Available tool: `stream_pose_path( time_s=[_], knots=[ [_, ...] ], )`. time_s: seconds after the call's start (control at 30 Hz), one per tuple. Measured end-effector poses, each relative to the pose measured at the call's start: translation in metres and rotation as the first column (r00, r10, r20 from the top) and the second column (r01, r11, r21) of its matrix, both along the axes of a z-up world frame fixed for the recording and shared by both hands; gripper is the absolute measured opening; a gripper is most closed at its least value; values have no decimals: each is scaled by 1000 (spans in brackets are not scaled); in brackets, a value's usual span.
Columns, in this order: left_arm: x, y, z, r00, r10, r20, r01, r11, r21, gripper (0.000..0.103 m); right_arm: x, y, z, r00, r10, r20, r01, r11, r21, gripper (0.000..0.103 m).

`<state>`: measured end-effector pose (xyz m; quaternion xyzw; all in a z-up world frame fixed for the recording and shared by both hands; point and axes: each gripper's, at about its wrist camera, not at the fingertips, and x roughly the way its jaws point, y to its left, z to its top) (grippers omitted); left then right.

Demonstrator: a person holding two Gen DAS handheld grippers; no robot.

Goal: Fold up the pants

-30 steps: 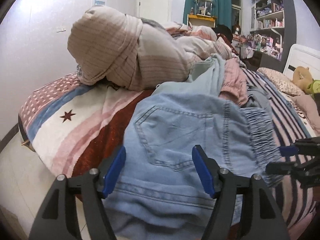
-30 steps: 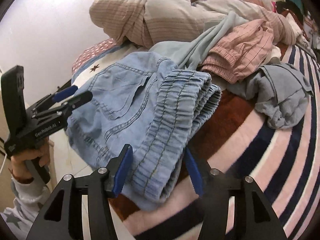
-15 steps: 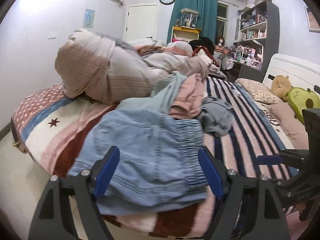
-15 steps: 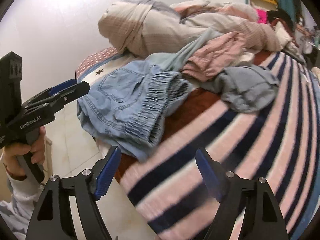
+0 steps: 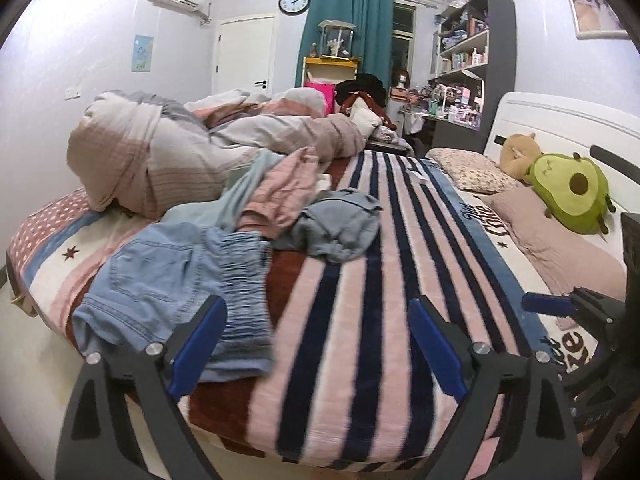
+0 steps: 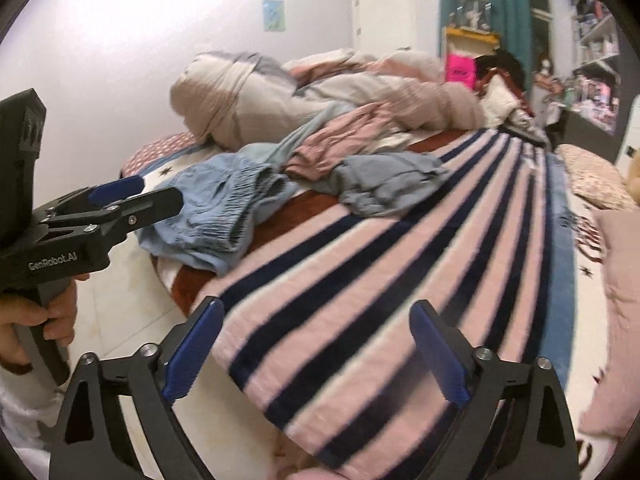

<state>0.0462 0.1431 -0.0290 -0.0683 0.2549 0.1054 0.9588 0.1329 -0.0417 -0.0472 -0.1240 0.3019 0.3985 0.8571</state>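
Observation:
Light blue jeans [image 5: 172, 280] with a gathered waistband lie in a folded bundle at the near left corner of the bed, also seen in the right wrist view [image 6: 224, 204]. My left gripper [image 5: 316, 304] hovers over the striped blanket to the right of the jeans. Its jaws are opening and hold nothing. My right gripper [image 6: 318, 304] is further right over the stripes, its jaws also opening with nothing between them. Each gripper shows in the other's view: the right gripper [image 5: 552, 304] at the right edge, the left gripper [image 6: 120, 196] at the left, gripped by a hand.
A grey-blue garment [image 5: 340, 224], a pink garment [image 5: 280, 192] and a pale teal one [image 5: 240, 188] lie heaped behind the jeans. A bundled duvet [image 5: 152, 152] fills the far left. Pillows and an avocado plush [image 5: 572, 188] sit at the headboard. The striped blanket [image 5: 380, 280] spreads between.
Both grippers straddled the jeans a second ago. They have pulled back, up and to the right with jaws widening, and the jeans stay at the bed's corner.

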Motion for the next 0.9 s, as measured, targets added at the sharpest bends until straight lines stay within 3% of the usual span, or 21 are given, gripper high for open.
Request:
stream_pose_path(
  time_s=[0.1, 0.17, 0.4, 0.5, 0.67, 0.9],
  knots=[
    [0, -29, 4, 1000, -5, 7, 5, 999, 40, 97, -7, -31, 4, 996, -64, 59, 63, 998, 16, 96],
    [0, -45, 7, 1000, -13, 18, 12, 998, 58, 97, -10, -47, 6, 992, -100, 80, 97, 995, 39, 102],
    [1, -104, 20, 993, -39, 115, 19, 986, 168, 102, -25, -94, 12, 958, -232, 171, 213, 969, 121, 102],
    [5, -118, 22, 987, -67, 144, 44, 986, 159, 102, -27, -108, 13, 950, -255, 178, 226, 959, 170, 102],
    [11, -134, 22, 978, -84, 193, 52, 985, 162, 102, -34, -109, 14, 927, -288, 241, 254, 954, 161, 102],
    [9, -133, 19, 979, -77, 191, 44, 984, 173, 102, -34, -115, 15, 921, -312, 232, 266, 941, 211, 102]
  ],
)
